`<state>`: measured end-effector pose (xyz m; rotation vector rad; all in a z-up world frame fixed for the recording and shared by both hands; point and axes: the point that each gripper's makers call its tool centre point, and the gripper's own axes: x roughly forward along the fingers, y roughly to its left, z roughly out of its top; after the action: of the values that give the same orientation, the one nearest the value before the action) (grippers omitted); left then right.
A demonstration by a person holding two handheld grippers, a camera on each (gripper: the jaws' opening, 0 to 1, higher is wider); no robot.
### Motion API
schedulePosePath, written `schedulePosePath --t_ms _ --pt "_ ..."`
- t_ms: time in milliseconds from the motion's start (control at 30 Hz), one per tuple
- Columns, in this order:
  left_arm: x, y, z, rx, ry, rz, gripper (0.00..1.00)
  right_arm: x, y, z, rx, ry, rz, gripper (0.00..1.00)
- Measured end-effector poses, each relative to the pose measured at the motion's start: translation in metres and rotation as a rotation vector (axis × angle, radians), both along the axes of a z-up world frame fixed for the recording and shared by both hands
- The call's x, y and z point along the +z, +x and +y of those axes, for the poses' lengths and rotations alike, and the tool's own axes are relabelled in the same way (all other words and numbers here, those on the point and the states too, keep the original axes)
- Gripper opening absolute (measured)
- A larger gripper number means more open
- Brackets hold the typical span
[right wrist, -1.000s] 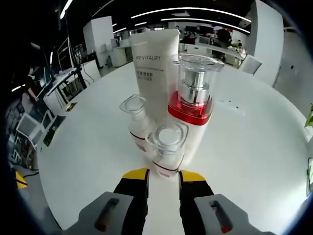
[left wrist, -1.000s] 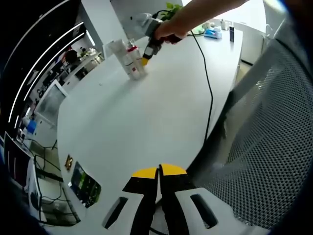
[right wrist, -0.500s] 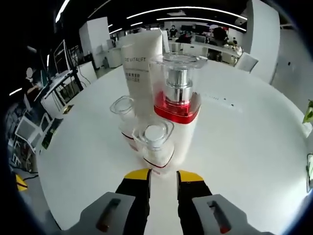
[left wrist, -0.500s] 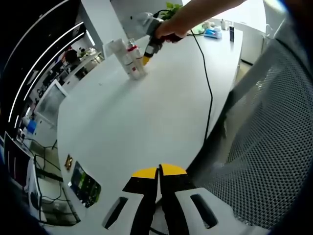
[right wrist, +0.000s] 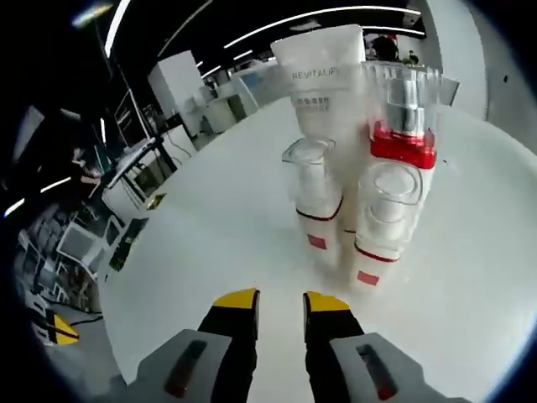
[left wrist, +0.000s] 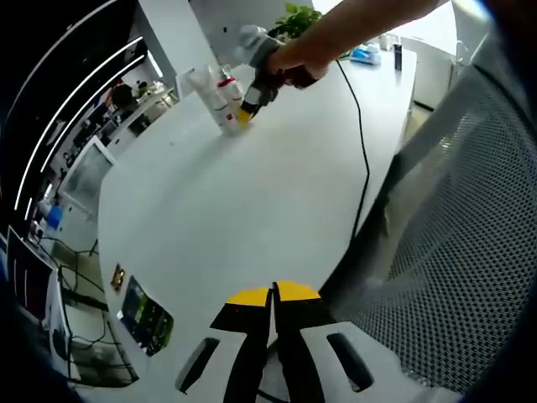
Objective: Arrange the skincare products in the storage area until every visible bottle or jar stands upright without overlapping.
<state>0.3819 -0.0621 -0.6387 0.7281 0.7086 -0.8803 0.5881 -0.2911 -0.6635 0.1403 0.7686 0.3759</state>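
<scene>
Bright ceiling strip lights [right wrist: 336,13] glare over a white table [left wrist: 235,201]; fisheye edges bend, bottles [right wrist: 369,168] slightly motion-blurred.

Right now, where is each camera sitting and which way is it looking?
Left gripper view: rides on the left gripper, fingers together, low at the white table's near edge, looking across it at the far skincare products; the person's arm and hand hold the right gripper there.
Right gripper view: rides on the right gripper, fingers apart, close to the tube, pump bottle and two small bottles, all upright.
Shared: the same products and table.
</scene>
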Motion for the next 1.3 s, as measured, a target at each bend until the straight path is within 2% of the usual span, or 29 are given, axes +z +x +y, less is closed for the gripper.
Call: schedulePosePath --t_ms 100,267,867,967,1100,1233,1300 --pt "0.0 0.0 0.0 0.002 -0.001 -0.002 0.01 0.008 0.011 0.002 0.006 -0.004 -0.022 0.15" --pt "0.0 0.001 0.0 0.004 -0.001 -0.003 0.01 0.009 0.019 -0.003 0.007 -0.043 -0.033 0.15" --pt "0.0 0.001 0.001 0.007 0.001 -0.003 0.01 0.016 0.028 0.002 -0.021 0.019 -0.046 0.16" --pt "0.0 0.001 0.001 0.008 0.003 -0.003 0.01 0.016 0.025 0.002 -0.023 0.025 -0.045 0.16" --pt "0.002 0.002 0.001 0.015 -0.012 -0.004 0.01 0.014 0.012 0.008 -0.015 0.045 -0.04 0.18" --pt "0.007 0.005 0.001 0.033 -0.042 -0.013 0.01 0.012 -0.009 0.02 -0.011 0.106 -0.032 0.19" --pt "0.006 0.005 0.0 0.035 -0.042 -0.014 0.01 0.017 -0.02 0.028 -0.006 0.144 -0.043 0.2"
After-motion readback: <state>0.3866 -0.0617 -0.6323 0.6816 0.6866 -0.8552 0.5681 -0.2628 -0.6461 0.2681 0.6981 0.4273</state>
